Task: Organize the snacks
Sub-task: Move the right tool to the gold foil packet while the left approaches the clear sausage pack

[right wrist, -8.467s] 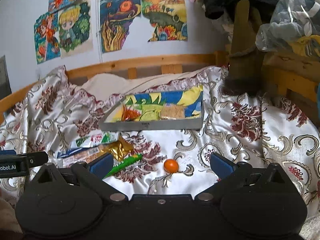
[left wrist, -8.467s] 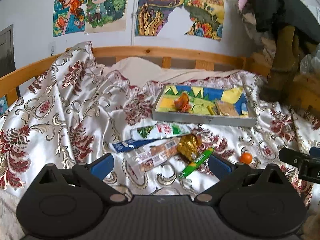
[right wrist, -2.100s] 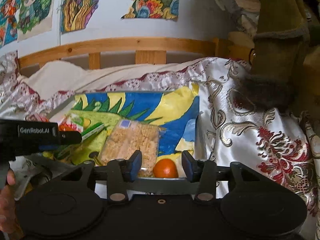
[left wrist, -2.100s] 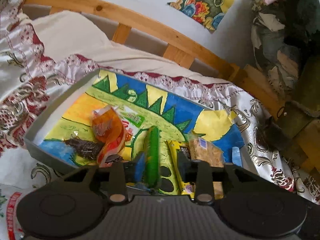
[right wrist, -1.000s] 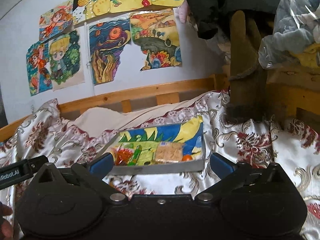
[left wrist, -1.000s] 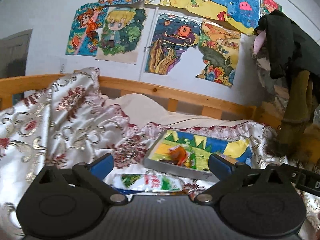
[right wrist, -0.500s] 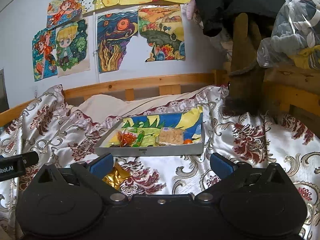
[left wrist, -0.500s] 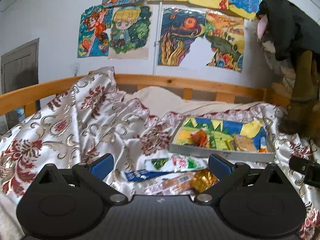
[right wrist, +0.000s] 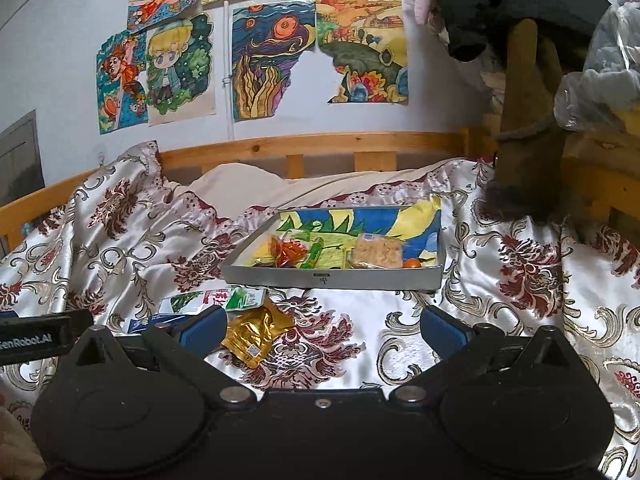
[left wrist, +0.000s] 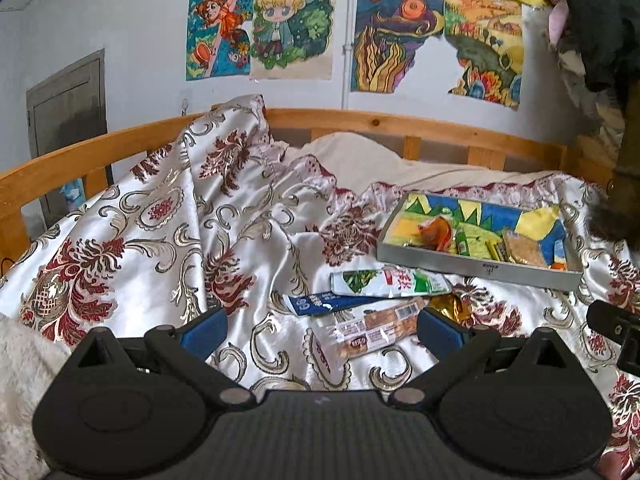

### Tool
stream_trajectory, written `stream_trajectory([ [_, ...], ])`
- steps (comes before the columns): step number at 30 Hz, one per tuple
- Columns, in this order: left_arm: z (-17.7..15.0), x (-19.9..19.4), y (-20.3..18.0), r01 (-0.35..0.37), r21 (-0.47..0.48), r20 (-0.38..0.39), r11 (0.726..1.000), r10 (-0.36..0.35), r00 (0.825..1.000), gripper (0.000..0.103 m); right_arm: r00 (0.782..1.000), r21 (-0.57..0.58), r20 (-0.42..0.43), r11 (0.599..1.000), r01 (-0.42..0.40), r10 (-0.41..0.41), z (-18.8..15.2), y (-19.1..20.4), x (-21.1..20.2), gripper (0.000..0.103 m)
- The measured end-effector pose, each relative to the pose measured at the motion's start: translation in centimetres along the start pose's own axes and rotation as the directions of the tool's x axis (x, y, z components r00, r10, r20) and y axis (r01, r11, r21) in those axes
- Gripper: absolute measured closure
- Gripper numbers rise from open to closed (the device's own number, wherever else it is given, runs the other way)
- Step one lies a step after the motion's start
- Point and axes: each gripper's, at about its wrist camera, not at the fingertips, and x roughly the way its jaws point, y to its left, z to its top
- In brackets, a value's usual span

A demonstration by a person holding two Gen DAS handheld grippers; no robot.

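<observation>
Here, everything is placed against the grey tray.

Tray: the grey tray (right wrist: 332, 278) lies on the floral bedspread (right wrist: 520, 304), its floor lined with a bright blue, yellow and green drawing.

Inside the tray: an orange wrapper (right wrist: 289, 251) toward its left end, a green stick pack (right wrist: 315, 253) beside that, a clear pack of beige crackers (right wrist: 377, 253) right of the middle, and a small orange fruit (right wrist: 411, 263) in the front right corner (only its top shows over the rim).

In front of the tray: a green-and-white pouch (left wrist: 390, 282) lies just before the tray's left front corner; a blue-and-white packet (left wrist: 326, 303) sits nearer the camera than the pouch, partly under it; a clear-wrapped biscuit bar (left wrist: 374, 330) lies nearer still; a gold foil packet (right wrist: 256, 334) rests before the tray's left half, touching the pouch's edge.

Left gripper (left wrist: 322, 326): it hovers in front of the tray, jaws spread wide and holding nothing, with the biscuit bar seen between its blue pads.

Right gripper (right wrist: 324, 326): it hovers in front of the tray too, jaws wide apart and empty, the gold foil packet just inside its left pad.

Behind the tray: a cream pillow (right wrist: 248, 182), the wooden bed rail (right wrist: 320, 142) and coloured drawings (right wrist: 272, 64) on the wall.
</observation>
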Motion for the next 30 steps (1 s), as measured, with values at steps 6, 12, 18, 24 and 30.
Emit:
stream_trajectory([
  [6,0.2,0.0,0.0,-0.008,0.004,-0.002,1.000,0.008,1.000,0.000,1.000,0.002,-0.015,1.000,-0.001,0.001,0.0,0.1,0.3,0.001],
  [12,0.8,0.2,0.4,-0.026,-0.014,-0.016,1.000,0.025,1.000,0.000,1.000,0.001,-0.019,1.000,-0.016,0.016,0.0,0.3,0.6,0.001],
  [18,2.0,0.6,1.2,-0.031,-0.046,-0.035,0.998,0.029,0.999,0.000,0.999,-0.028,-0.026,0.999,-0.040,0.040,0.5,1.4,1.6,0.001],
  [24,2.8,2.4,2.1,-0.035,-0.075,-0.141,0.997,0.024,0.990,0.000,0.995,-0.062,-0.053,0.994,-0.094,0.090,1.1,2.7,2.9,0.001],
  [30,3.9,4.2,3.1,-0.022,-0.109,-0.210,0.994,-0.001,0.978,0.000,0.991,-0.123,-0.057,0.984,-0.127,0.120,1.3,3.8,4.3,0.001],
])
